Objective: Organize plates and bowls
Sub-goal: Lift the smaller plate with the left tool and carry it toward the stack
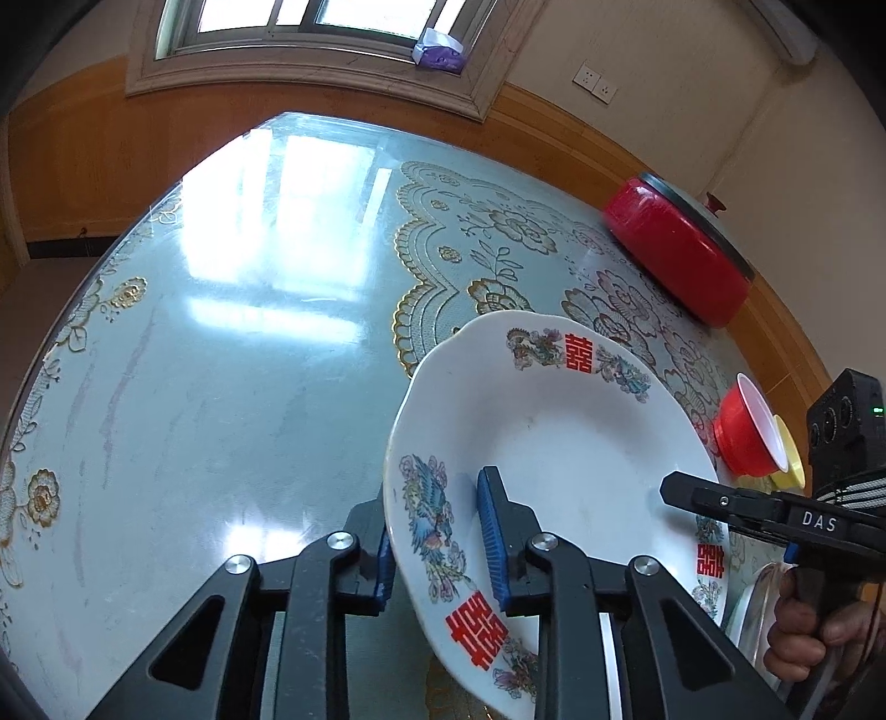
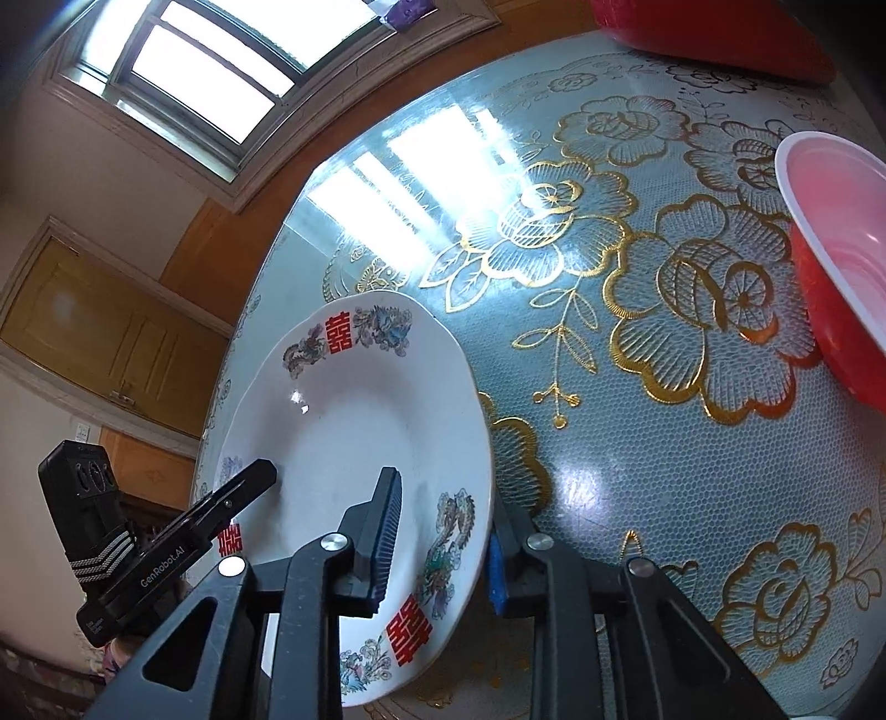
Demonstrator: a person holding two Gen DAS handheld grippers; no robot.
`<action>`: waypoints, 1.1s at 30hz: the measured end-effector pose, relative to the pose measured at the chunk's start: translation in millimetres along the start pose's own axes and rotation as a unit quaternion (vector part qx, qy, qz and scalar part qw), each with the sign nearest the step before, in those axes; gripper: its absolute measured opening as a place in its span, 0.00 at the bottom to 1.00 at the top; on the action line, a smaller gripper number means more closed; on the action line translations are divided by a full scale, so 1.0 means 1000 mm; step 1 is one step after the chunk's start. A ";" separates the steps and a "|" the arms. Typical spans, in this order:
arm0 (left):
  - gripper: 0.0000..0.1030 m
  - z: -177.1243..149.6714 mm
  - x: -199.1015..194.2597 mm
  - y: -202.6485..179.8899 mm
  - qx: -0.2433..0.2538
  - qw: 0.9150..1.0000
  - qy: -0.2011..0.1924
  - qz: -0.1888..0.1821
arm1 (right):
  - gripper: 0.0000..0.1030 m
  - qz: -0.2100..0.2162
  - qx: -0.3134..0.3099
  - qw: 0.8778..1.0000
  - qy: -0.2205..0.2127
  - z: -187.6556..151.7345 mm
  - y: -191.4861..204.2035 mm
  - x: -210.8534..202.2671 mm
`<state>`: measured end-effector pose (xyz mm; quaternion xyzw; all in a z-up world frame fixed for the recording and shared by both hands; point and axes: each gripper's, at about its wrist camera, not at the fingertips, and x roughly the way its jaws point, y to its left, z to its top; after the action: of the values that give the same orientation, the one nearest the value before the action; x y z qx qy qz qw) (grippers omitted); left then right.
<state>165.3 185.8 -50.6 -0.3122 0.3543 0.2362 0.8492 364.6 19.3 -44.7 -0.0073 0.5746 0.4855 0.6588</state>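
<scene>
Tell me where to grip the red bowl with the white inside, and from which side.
Grip the red bowl by its thin white rim, one finger inside and one outside the wall. Come from above on the near side, probably with the right tool. The bowl sits upright and open, and its flaring wall looks too wide to span. Both tools now pinch the white plate.

A home dining room: a glass-topped worktop (image 1: pixel 221 387) over a lace cloth, wood-panelled walls, a window (image 1: pixel 310 22) at twelve o'clock, crockery about.
</scene>
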 end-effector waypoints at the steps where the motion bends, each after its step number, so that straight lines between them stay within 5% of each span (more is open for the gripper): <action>1: 0.24 0.000 0.000 0.002 -0.006 1.000 0.002 -0.006 | 0.22 0.000 0.000 1.000 0.001 0.000 -0.002 0.000; 22: 0.21 -0.031 -0.037 -0.018 0.030 0.999 -0.019 0.000 | 0.21 -0.030 -0.080 0.996 0.011 -0.018 0.014 -0.013; 33: 0.23 -0.037 -0.063 -0.024 0.049 0.997 -0.054 0.014 | 0.21 -0.049 -0.139 0.988 -0.040 -0.040 0.040 -0.039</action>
<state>123.4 132.0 -14.7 -0.2526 0.3236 0.2466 0.8779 314.0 -6.7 -6.1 -0.1069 0.4736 0.5277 0.6970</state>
